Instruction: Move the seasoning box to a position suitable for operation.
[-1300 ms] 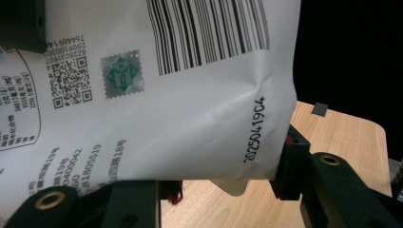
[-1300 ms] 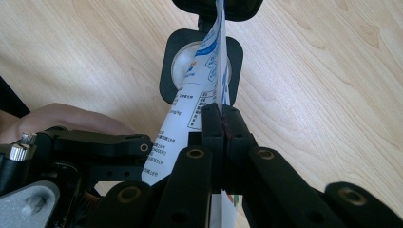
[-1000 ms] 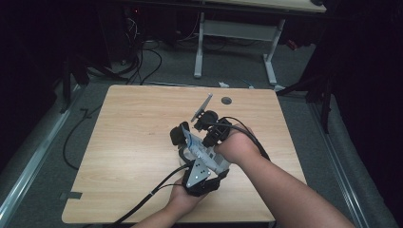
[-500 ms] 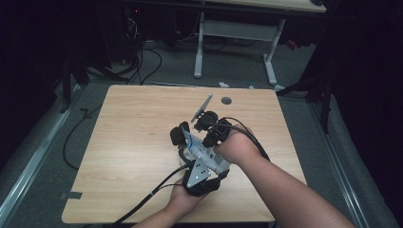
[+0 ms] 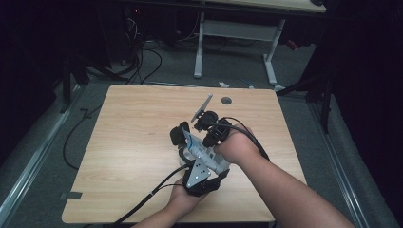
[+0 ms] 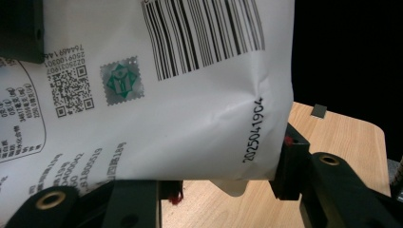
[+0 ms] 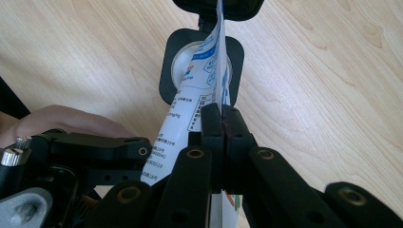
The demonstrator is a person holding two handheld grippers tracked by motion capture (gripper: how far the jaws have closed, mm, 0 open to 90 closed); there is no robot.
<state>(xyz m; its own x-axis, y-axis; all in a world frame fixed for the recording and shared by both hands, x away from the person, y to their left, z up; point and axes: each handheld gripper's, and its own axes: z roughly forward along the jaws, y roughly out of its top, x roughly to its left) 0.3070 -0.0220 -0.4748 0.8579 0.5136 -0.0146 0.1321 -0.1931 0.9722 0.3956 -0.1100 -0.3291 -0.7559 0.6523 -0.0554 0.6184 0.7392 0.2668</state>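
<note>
**A:** Status?

**B:** I have a white printed plastic pouch with a barcode (image 6: pixel 157 95) held between both tools, above the light wooden worktop (image 5: pixel 128 137) near its middle. Left tool (image 6: pixel 223 178) is clamped across the pouch's wide body, jaws part-way apart with the pouch filling the gap. Right tool (image 7: pixel 222 128) has its jaws pressed together on the pouch's thin flat edge.

**A:** Geometry?

**B:** In the right gripper view the pouch's long axis runs straight away from the right tool's jaws, toward the left tool's pads beyond. The left tool holds it just beside the right one, tools nearly touching in the high view.

**A:** Next?

**B:** My guess: pulling the tools apart to tear the sealed edge. Right tool sits on that edge, so it leads.
</note>
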